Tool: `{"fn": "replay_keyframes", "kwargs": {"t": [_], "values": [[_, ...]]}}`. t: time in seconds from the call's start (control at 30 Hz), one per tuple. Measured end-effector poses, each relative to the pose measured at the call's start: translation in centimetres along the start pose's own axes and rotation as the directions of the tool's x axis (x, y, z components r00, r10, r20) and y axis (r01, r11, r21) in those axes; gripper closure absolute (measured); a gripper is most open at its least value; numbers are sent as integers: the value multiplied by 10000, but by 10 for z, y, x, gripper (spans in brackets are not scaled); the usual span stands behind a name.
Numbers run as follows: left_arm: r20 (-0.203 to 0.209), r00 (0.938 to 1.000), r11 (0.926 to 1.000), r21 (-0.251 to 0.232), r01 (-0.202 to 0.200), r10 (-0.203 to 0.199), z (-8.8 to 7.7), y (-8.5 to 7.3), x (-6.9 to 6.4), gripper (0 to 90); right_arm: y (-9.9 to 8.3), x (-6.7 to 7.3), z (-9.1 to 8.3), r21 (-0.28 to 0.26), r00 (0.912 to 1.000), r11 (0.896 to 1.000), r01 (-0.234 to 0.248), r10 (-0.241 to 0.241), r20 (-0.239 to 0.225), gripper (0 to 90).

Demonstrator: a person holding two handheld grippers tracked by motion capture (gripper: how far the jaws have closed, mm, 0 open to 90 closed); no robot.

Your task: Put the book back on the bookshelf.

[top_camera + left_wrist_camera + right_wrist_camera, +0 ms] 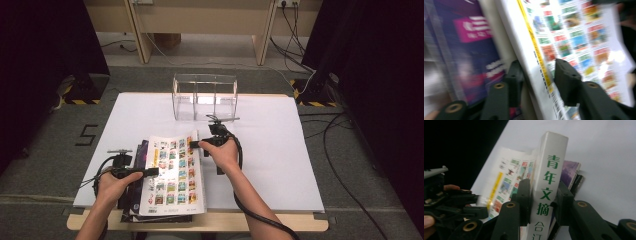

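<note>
While white book is lifted off purple book | right tool clamped on spine | left tool opened around edge

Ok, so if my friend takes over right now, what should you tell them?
Left tool: open, with its jaws loosely on either side of the long edge of the thick white book with the picture cover.
Right tool: looks clamped on that book's green-lettered spine.
The book tops the stack of dark books at the table's near left.
The clear plastic rack stands far middle and looks empty.
Done: book gripped.
Left: probably lift it and stand it in the rack.
</note>
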State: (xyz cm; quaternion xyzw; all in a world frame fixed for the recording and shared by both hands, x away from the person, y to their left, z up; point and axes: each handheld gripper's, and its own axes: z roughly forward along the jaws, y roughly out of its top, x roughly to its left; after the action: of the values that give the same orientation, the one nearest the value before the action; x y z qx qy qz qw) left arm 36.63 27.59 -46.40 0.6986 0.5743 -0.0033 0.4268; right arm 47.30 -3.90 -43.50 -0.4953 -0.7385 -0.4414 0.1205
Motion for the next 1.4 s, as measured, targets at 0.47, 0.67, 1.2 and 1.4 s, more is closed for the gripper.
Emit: {"fn": "replay_keyframes", "kwargs": {"t": [0.47, 0.67, 1.2, 1.4], "values": [[-357, 9993, 9973, -735, 96, -122, -11, -5, 4, 477, 12, 23, -58, -1168, 9892, 9837, 1370, -1297, 679, 741], [-389, 9992, 9970, -778, 35, -65, -10, -5, 1, 478, 15, 37, -79, -1768, 9731, 9603, 2160, -1968, 1197, 742], [-1074, 9934, 9939, -978, -512, 406, -9, -4, -5, 467, 21, 50, -115, -3187, 9430, 8944, 3138, -2543, 2149, 742], [-1377, 9890, 9933, -935, -675, 543, -10, -4, -5, 461, 22, 52, -123, -3598, 9389, 8745, 3251, -2530, 2334, 743]]}}
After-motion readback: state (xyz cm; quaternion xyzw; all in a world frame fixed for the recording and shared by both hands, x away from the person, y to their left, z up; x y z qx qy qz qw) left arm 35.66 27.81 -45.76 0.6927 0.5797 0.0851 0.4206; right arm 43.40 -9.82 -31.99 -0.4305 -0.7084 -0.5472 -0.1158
